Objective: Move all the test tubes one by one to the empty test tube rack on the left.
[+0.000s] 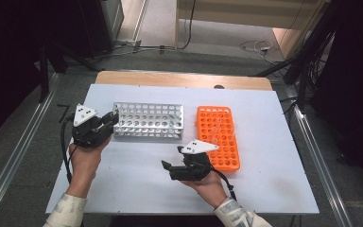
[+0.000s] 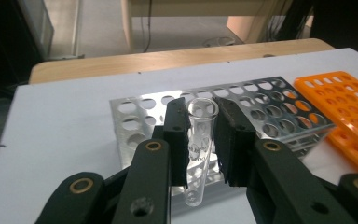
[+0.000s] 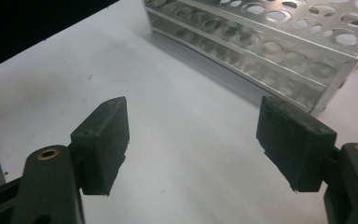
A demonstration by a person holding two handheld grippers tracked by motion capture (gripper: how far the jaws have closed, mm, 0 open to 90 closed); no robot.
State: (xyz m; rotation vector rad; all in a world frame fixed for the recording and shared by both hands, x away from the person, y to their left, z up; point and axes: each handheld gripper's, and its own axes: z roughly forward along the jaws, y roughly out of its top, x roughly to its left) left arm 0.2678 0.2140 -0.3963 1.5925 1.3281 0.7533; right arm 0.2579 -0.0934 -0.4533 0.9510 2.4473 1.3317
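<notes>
white table (image 1: 123,189); grey floor (image 1: 160,28) | left tool (image 2: 201,135) clamps tube (image 2: 200,144); right tool (image 3: 193,144) jaws apart

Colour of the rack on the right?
Orange rack, clearest in the high view.

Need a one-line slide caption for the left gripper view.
Left gripper clamps a clear test tube in front of the metal rack.

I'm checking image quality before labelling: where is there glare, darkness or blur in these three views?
High view: dark at both side edges, bright floor behind the table. Left gripper view: the clear test tube between the jaws is sharp, with soft highlights; the orange rack is softer. Right gripper view: the metal rack shines, top-left corner black.
</notes>
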